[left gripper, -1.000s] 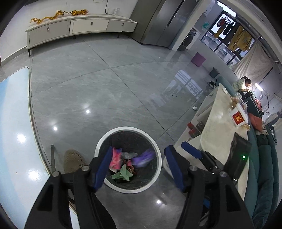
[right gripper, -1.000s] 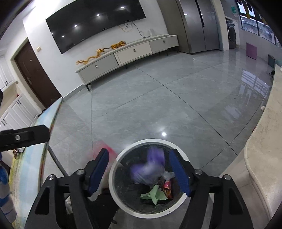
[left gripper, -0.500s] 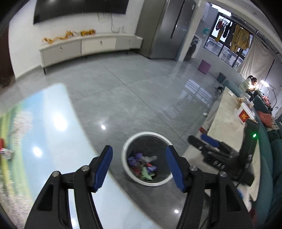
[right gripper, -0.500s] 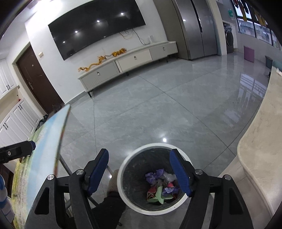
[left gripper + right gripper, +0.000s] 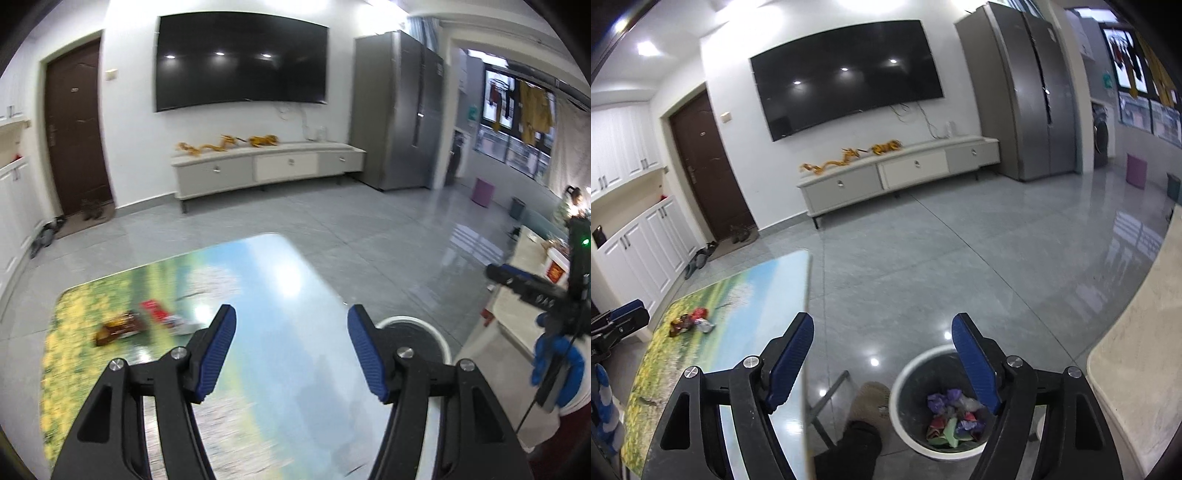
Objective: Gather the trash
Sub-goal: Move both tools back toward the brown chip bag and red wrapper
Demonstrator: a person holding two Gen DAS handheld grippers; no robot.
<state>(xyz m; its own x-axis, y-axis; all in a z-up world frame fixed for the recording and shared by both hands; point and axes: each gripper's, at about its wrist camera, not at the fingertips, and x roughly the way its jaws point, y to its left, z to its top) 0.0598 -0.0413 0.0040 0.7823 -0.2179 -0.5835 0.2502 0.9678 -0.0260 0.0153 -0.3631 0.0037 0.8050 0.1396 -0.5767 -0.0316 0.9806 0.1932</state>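
A white-rimmed dark trash bin (image 5: 908,428) stands on the floor with several crumpled papers (image 5: 951,417) inside, purple, red and green. My right gripper (image 5: 882,354) hangs above it, its jaws opening with nothing between them. In the left wrist view only the bin's rim (image 5: 424,326) shows past the table edge. My left gripper (image 5: 291,345) is open and empty over the landscape-printed table (image 5: 266,288). Wrappers (image 5: 147,317), brown, red and silvery, lie on the table's left part; the same wrappers (image 5: 690,321) show in the right wrist view.
A beige counter (image 5: 1134,354) curves along the right of the bin. A person's slipper and dark trouser leg (image 5: 864,417) stand left of the bin, by a table leg. A TV cabinet (image 5: 266,166), a door and a fridge line the far wall. A person sits far right (image 5: 570,206).
Both grippers have risen and tilted up from over the bin. The left one swung left over the table, bringing the wrappers into view. A purple paper that blurred above the bin now lies in it.
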